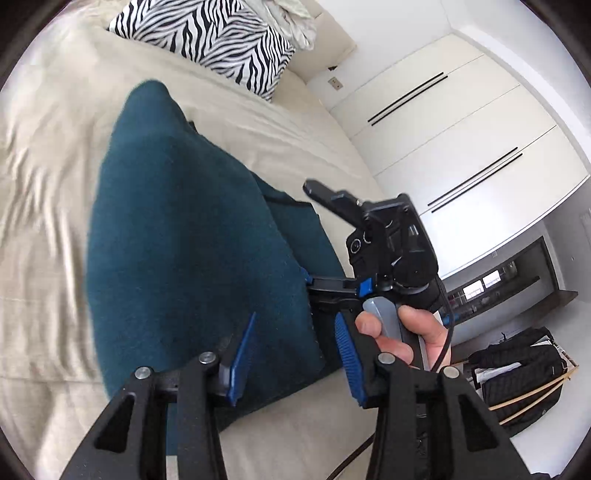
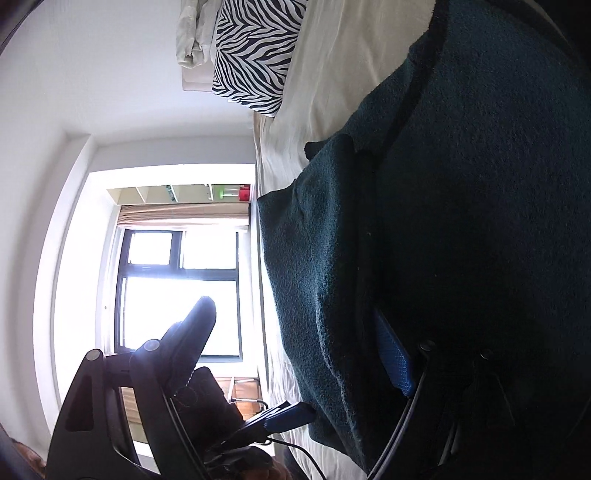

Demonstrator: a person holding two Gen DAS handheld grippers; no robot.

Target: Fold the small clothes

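Bed: wide bed under a creased beige cotton sheet [image 1: 48,229]; it carries everything below.
Wardrobe: white flat-fronted wardrobe doors with thin black slot handles [image 1: 436,122], at the far right of the left wrist view.
Garment: dark teal fleece-like cloth [image 1: 177,240], lying folded in layers on the sheet, mid-bed; its near edge passes just beyond the left jaws.
Pillow: black-and-white zebra-striped fabric pillow [image 1: 210,37] at the far end of the bed, well apart from the teal cloth.
Bedding: crumpled pale bundle [image 1: 295,18] just beside the pillow.
Bag: black bag with papers in it [image 1: 521,373] on the floor, right of the bed.
Left gripper [image 1: 295,354]: black frame, blue ribbed pads; jaws apart, nothing clamped, the cloth's edge showing in the gap.
Right gripper [image 1: 312,277]: black body, grey trigger, held in a hand [image 1: 406,332]; jaws spread wide, one blue pad touching the cloth's right edge; no clamp.
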